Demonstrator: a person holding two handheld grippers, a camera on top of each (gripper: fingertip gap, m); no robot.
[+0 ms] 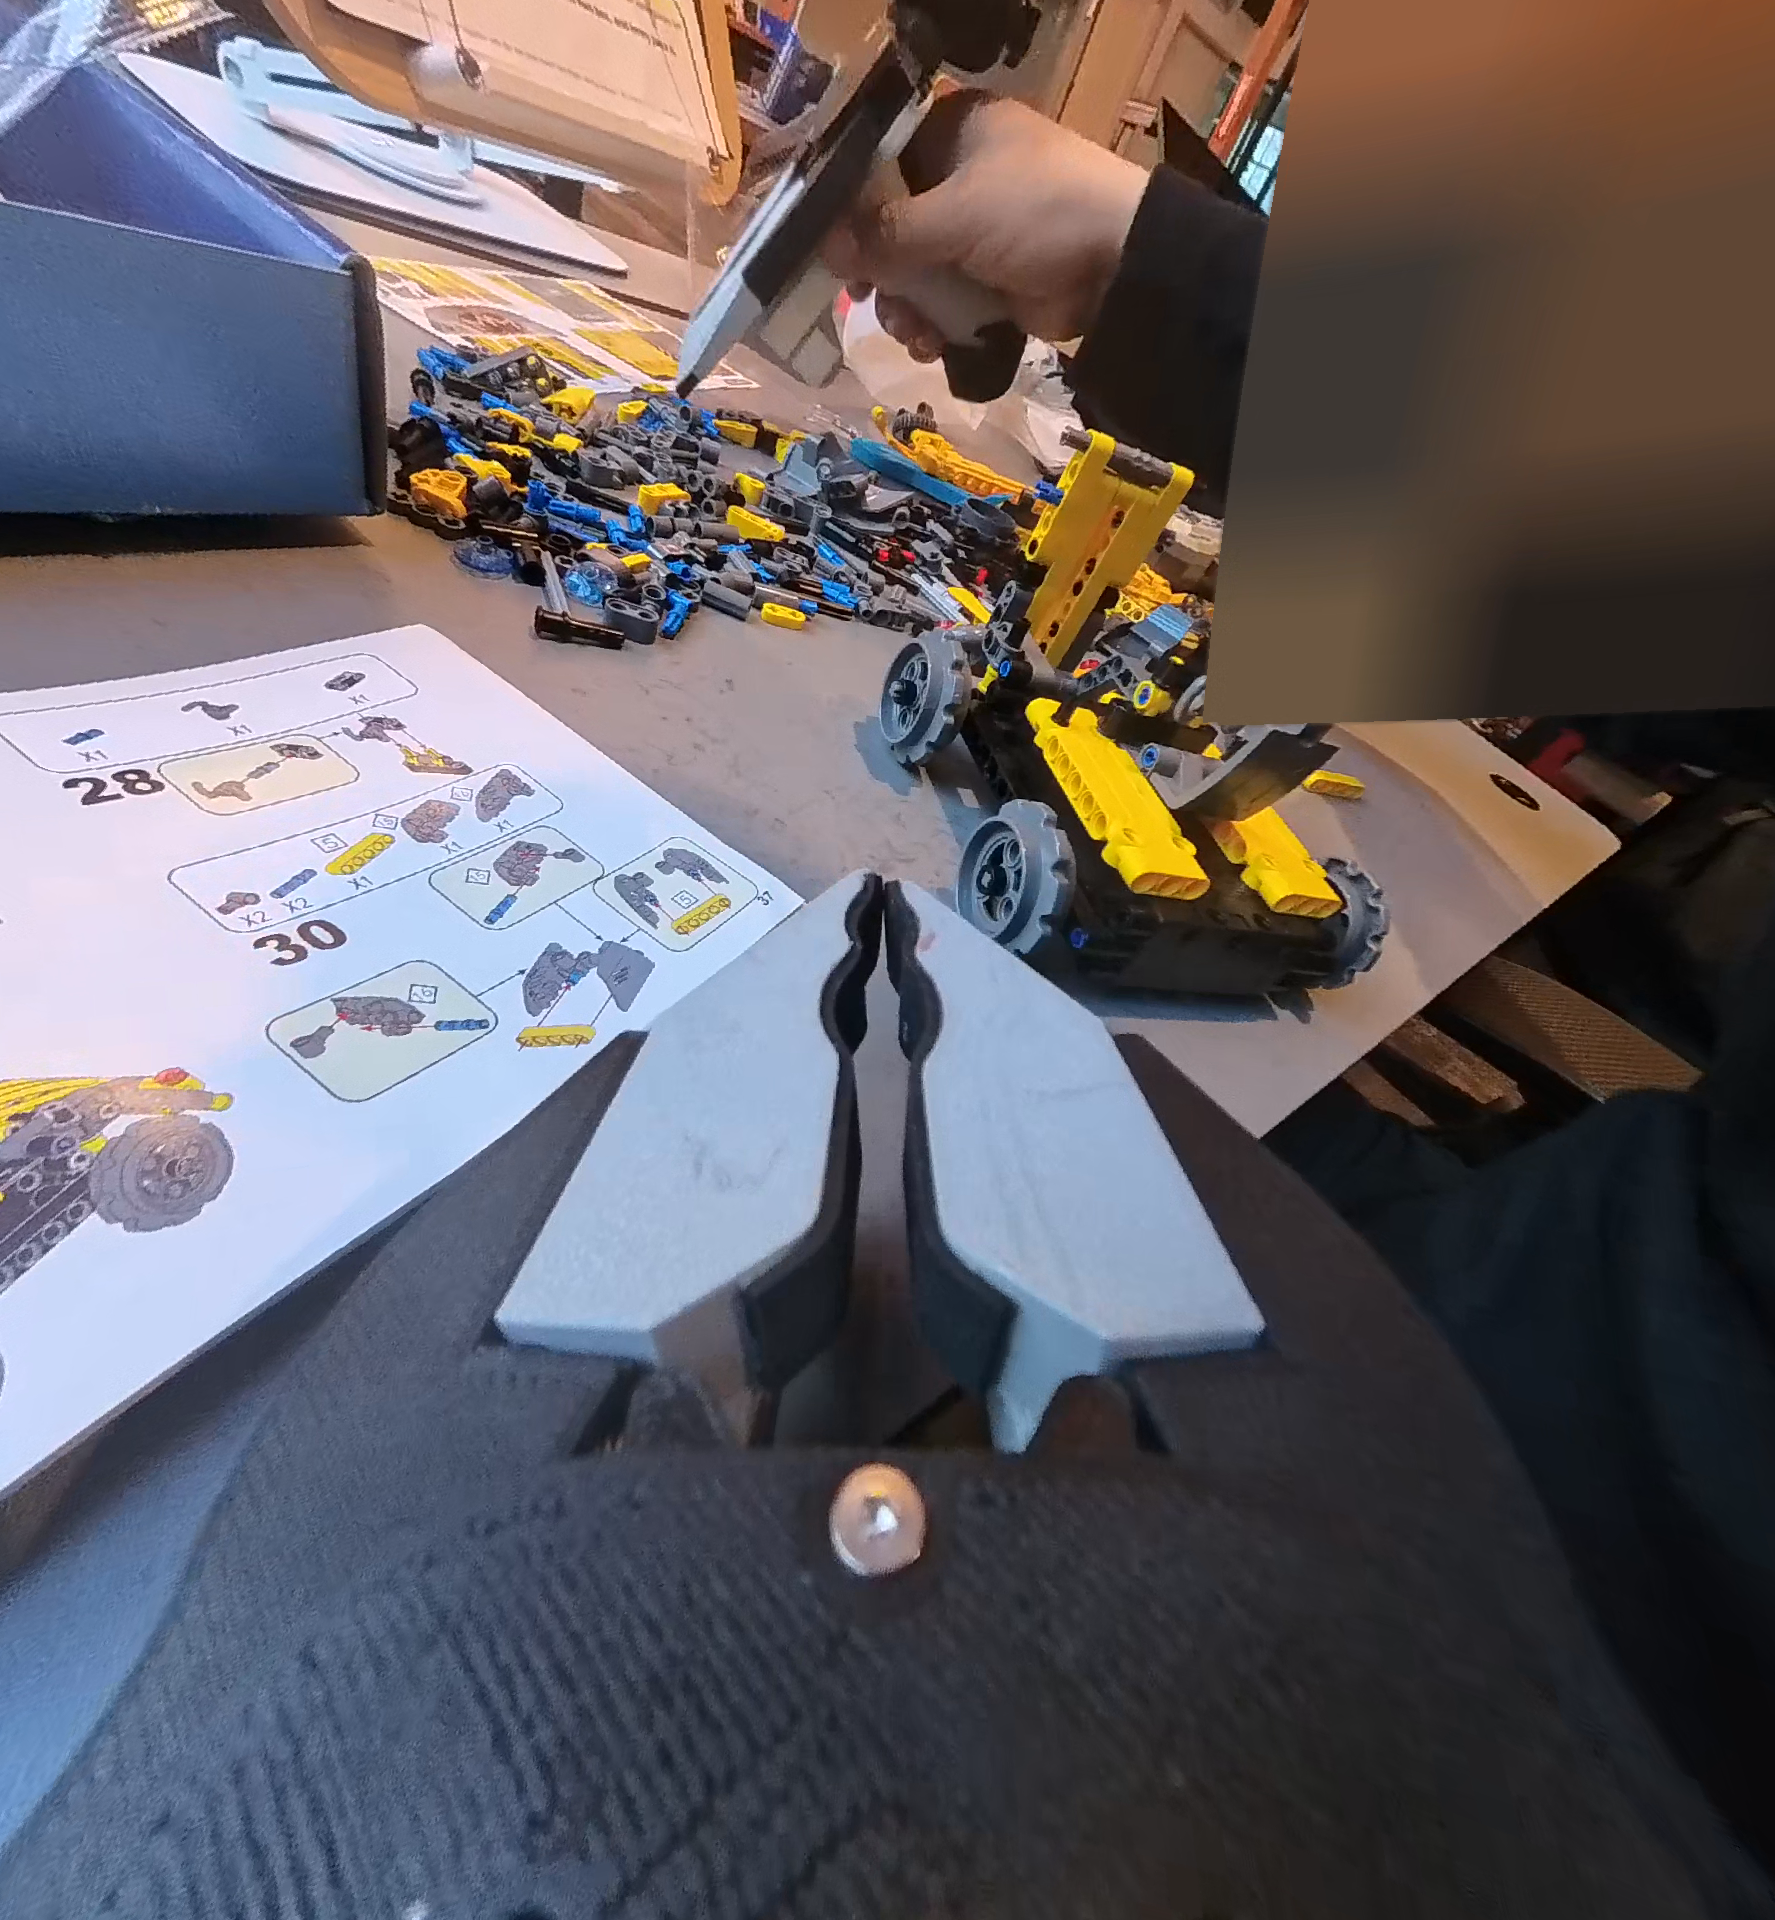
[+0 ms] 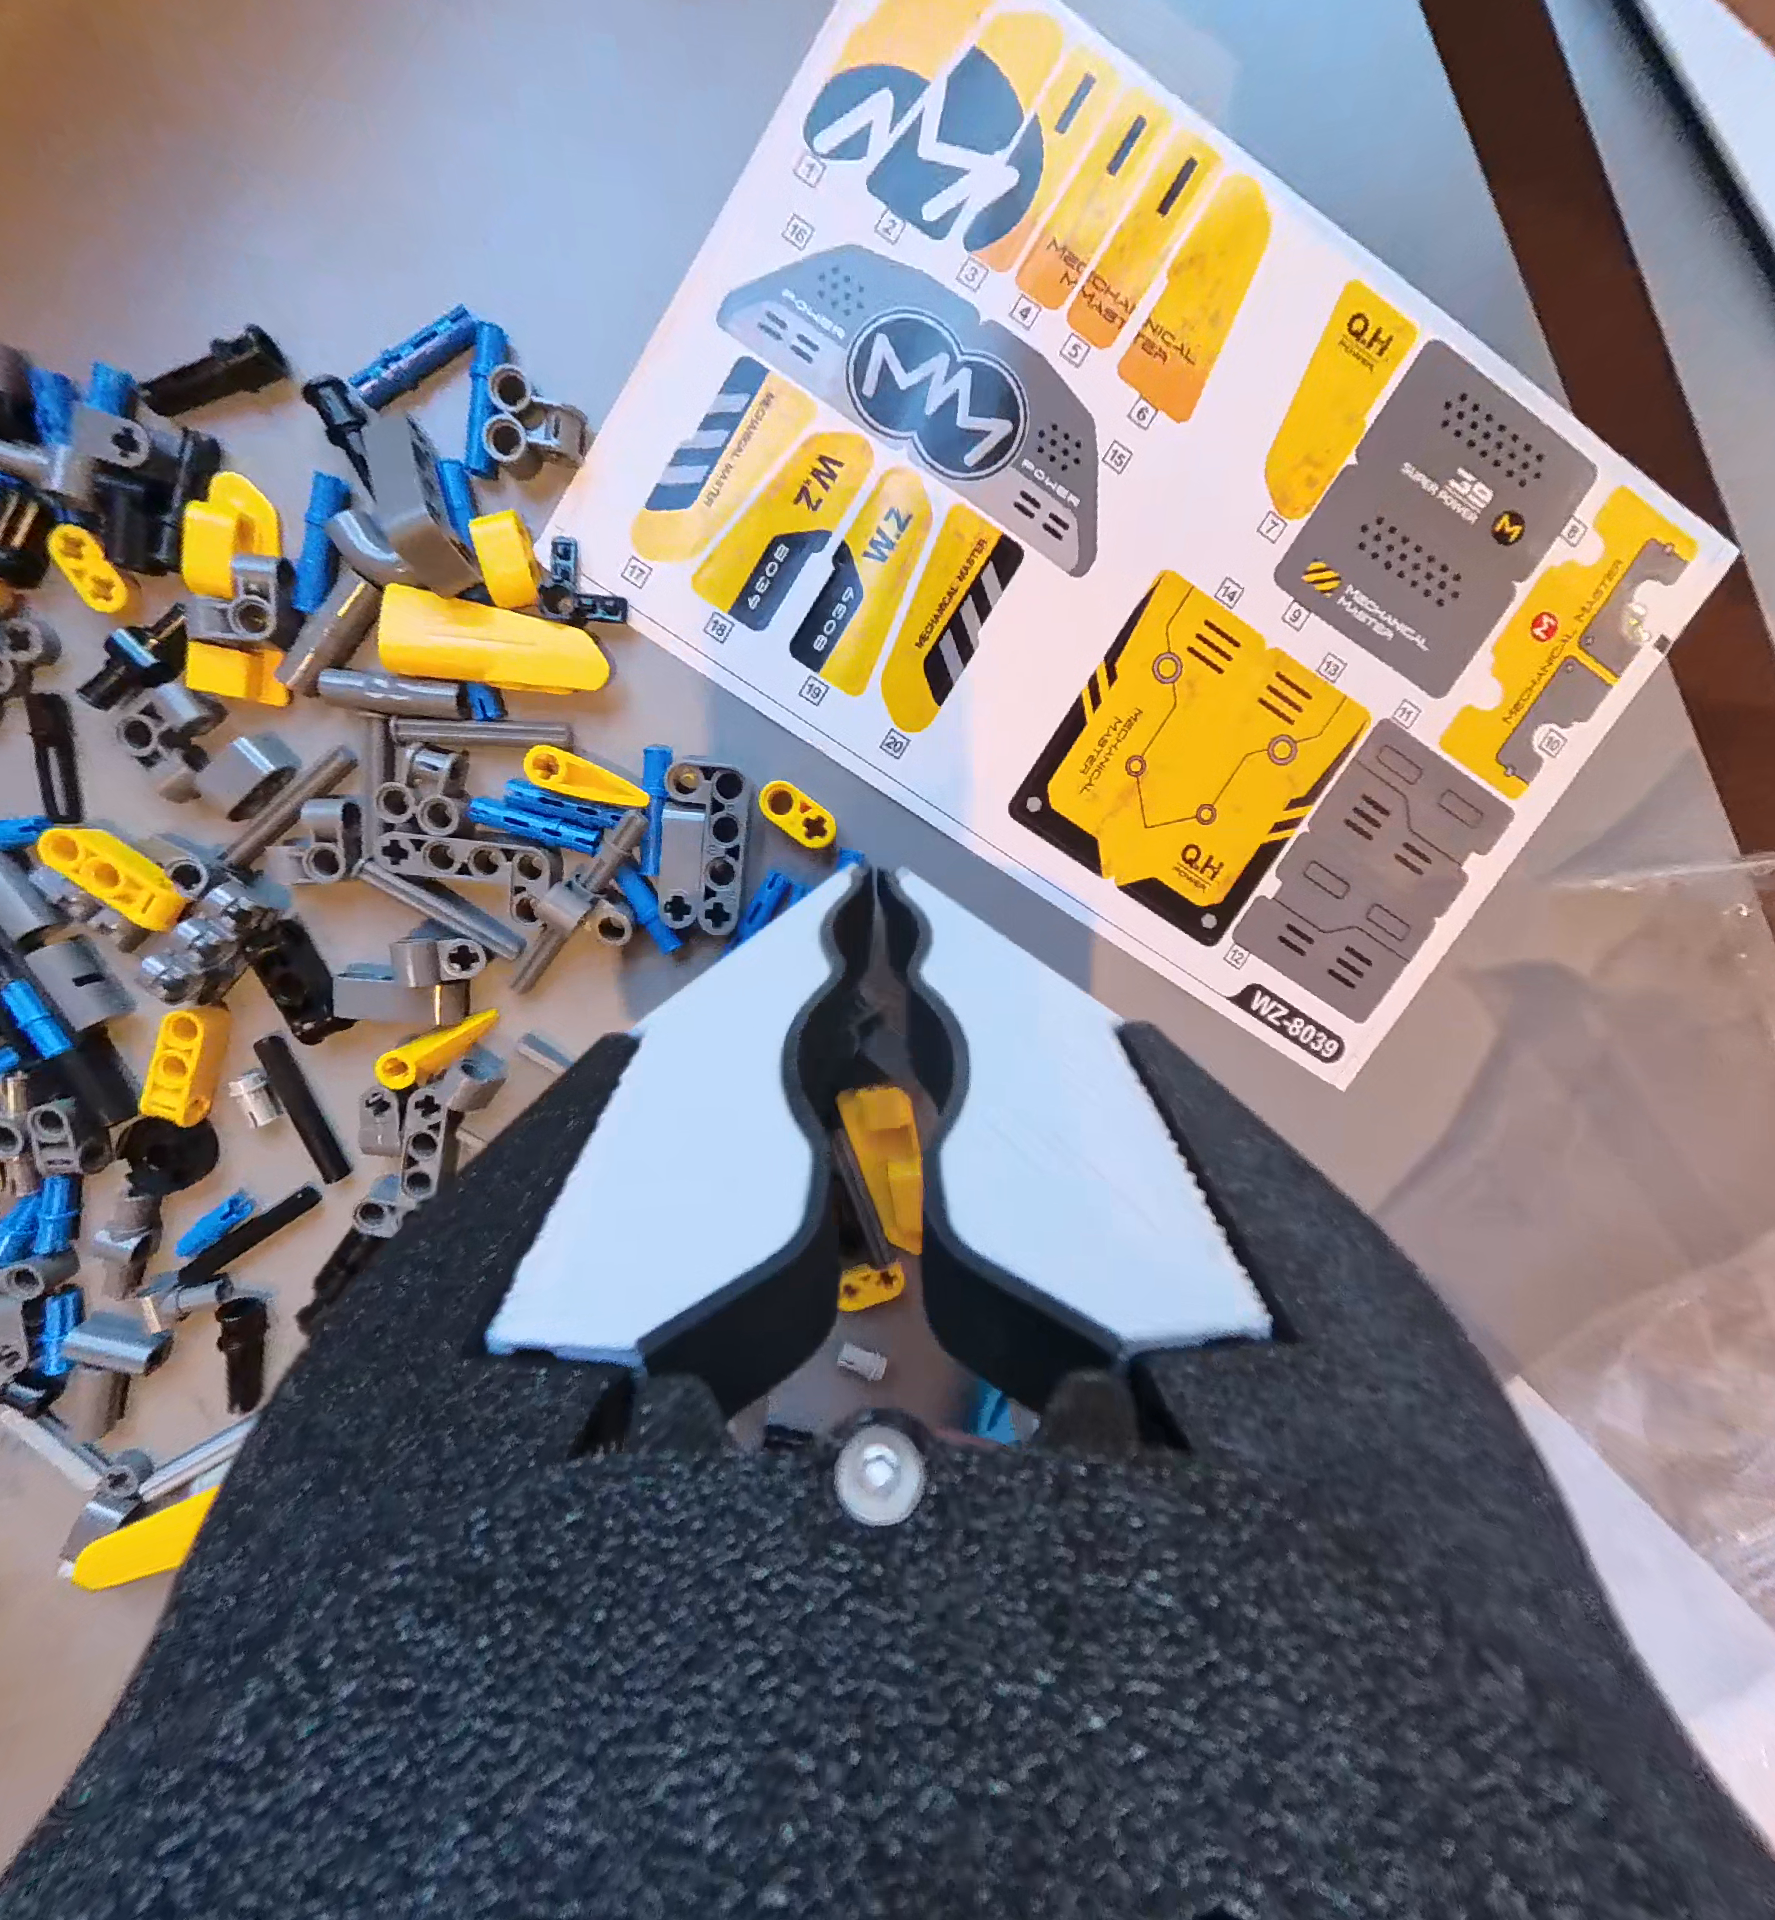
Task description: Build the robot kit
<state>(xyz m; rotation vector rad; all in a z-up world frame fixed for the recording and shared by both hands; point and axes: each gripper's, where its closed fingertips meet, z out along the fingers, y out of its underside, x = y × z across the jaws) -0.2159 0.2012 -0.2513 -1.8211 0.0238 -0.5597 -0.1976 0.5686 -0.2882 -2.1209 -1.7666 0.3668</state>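
Note:
My left gripper (image 1: 881, 883) is shut and empty, held low over the grey table's front edge. It sits between an open instruction booklet (image 1: 239, 883) and a part-built yellow and black wheeled vehicle (image 1: 1122, 831). My right gripper (image 2: 875, 878) is shut, its tips down at the edge of a pile of small blue, grey, yellow and black building parts (image 2: 343, 779), next to blue pins (image 2: 774, 904). I cannot tell whether anything is pinched in the tips. A yellow part (image 2: 878, 1153) shows through the gap behind them. The right gripper also shows in the left wrist view (image 1: 691, 384), held by a hand over the pile (image 1: 654, 499).
A sticker sheet (image 2: 1122, 520) lies just beyond the right gripper. A clear plastic bag (image 2: 1641, 1039) lies to its right. A dark blue box (image 1: 135, 364) stands at the back left of the table (image 1: 706, 727). A person's dark sleeve (image 1: 1174, 312) is above the vehicle. One gripper's finger ends stand about 35 centimetres off the other's.

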